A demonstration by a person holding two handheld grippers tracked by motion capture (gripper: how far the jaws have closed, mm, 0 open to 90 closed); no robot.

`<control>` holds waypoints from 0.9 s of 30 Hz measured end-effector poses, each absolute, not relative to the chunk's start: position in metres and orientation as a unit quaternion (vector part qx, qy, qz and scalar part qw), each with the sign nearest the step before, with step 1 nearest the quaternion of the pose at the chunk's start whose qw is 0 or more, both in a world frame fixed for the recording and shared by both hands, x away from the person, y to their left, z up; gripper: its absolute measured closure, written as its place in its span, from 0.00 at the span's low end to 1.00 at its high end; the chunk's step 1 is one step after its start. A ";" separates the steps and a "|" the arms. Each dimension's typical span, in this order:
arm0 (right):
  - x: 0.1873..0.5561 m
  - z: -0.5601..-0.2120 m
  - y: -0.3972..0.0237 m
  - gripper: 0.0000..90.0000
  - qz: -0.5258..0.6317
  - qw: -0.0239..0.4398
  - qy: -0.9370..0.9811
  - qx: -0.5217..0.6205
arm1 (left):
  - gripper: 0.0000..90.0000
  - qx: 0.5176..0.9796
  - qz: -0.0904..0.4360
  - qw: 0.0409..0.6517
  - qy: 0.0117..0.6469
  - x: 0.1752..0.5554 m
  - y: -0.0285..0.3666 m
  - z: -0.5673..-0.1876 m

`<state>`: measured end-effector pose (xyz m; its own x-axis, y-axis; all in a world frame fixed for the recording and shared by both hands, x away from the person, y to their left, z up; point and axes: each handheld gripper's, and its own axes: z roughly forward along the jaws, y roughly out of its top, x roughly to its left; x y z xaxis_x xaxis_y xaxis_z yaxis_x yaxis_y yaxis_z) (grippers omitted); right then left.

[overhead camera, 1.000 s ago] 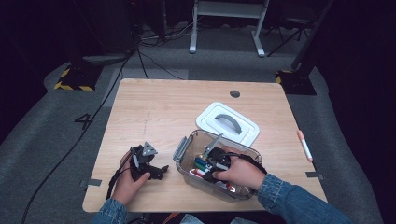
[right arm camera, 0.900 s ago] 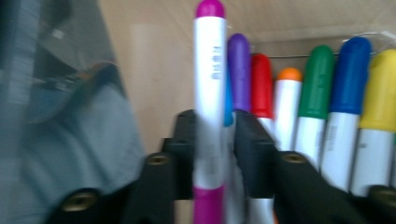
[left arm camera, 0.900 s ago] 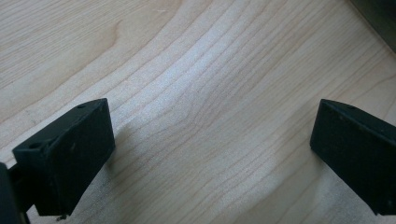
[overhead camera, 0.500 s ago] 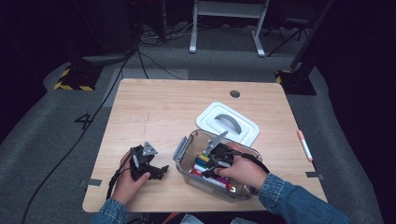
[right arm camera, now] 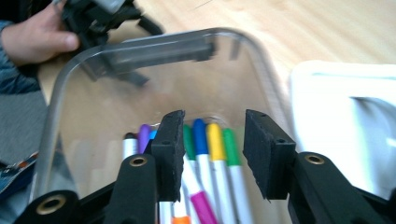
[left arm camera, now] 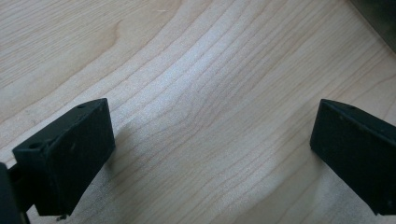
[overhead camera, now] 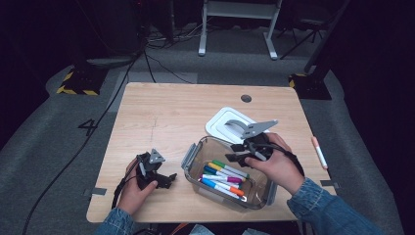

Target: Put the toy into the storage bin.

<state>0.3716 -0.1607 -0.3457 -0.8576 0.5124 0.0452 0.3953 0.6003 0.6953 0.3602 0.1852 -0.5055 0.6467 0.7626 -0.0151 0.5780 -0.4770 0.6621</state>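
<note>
Parted, empty fingers (right arm camera: 170, 140) hang above markers (right arm camera: 205, 154) lying in the clear container (right arm camera: 140, 46).

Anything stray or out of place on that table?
One marker lies alone at the table's right edge, apart from the rest in the clear container. The container's white lid lies off, behind it. Nothing spilled or damaged.

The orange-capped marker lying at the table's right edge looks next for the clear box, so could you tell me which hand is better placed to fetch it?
Right. The right gripper hangs open and empty over the clear plastic box, on the same side as the orange-capped marker. The left gripper rests open on the wooden table, with the box between.
</note>
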 end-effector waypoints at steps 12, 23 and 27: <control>0.392 -0.330 -0.245 0.64 0.377 0.147 0.843 0.355 | 0.00 0.847 0.140 0.326 0.395 0.361 0.186 -0.506; 0.423 -0.349 -0.324 0.63 0.350 0.189 0.795 0.459 | 0.00 0.847 0.142 0.326 0.395 0.363 0.186 -0.505; 0.428 -0.358 -0.341 0.63 0.342 0.189 0.783 0.483 | 0.00 0.846 0.140 0.328 0.397 0.365 0.186 -0.506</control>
